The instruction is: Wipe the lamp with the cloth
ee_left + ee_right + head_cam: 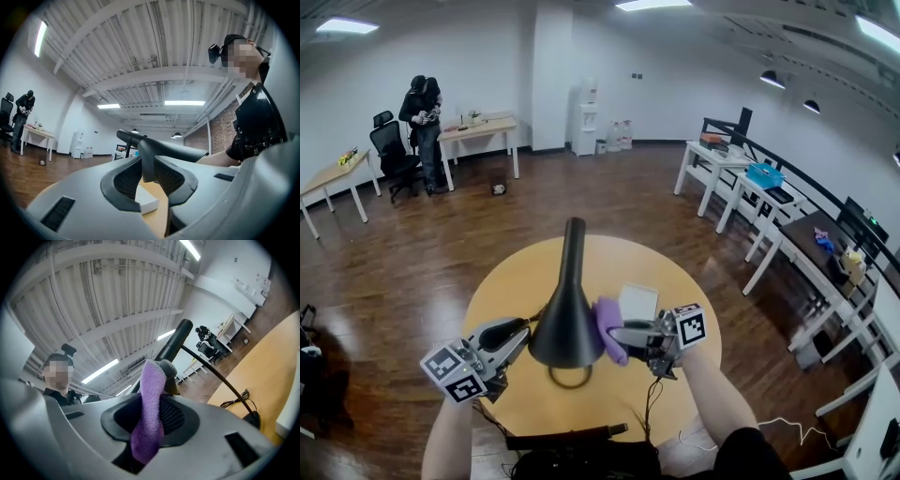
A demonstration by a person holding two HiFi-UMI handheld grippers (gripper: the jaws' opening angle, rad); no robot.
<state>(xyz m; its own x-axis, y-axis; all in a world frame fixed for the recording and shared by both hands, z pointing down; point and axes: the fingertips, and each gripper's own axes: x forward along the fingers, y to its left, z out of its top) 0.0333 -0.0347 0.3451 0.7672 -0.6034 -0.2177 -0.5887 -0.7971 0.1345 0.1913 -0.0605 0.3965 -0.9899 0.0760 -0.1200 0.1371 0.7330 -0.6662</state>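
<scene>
The table (514, 281) is round with a smooth yellow wooden top, and it stands on a glossy dark plank floor (441, 253) in a white-walled room. Far off to the left of both grippers a person (422, 117) stands at a pale desk (480, 129), with a black office chair (392, 150) beside them. Straight ahead against the back wall is a white water dispenser (585, 117). A row of white desks (741, 183) runs off to the right.

The left gripper (523, 336) (148, 172) is clenched on the lamp (567, 319) (174, 152), its ribbed black pads pinching the thin edge of the shade. The lamp is matte black: a smooth cone, wide at the end near the grippers and narrowing to a slim tube that points away from them. It sits between the two grippers, above the table's near half.

A flat white box (637, 302) lies on the table just beyond the right gripper (624, 333) (154, 414). That gripper grasps the cloth (610, 330) (150, 413), a fuzzy purple strip folded over and sticking out past the jaws. The cloth lies against the right side of the shade.
</scene>
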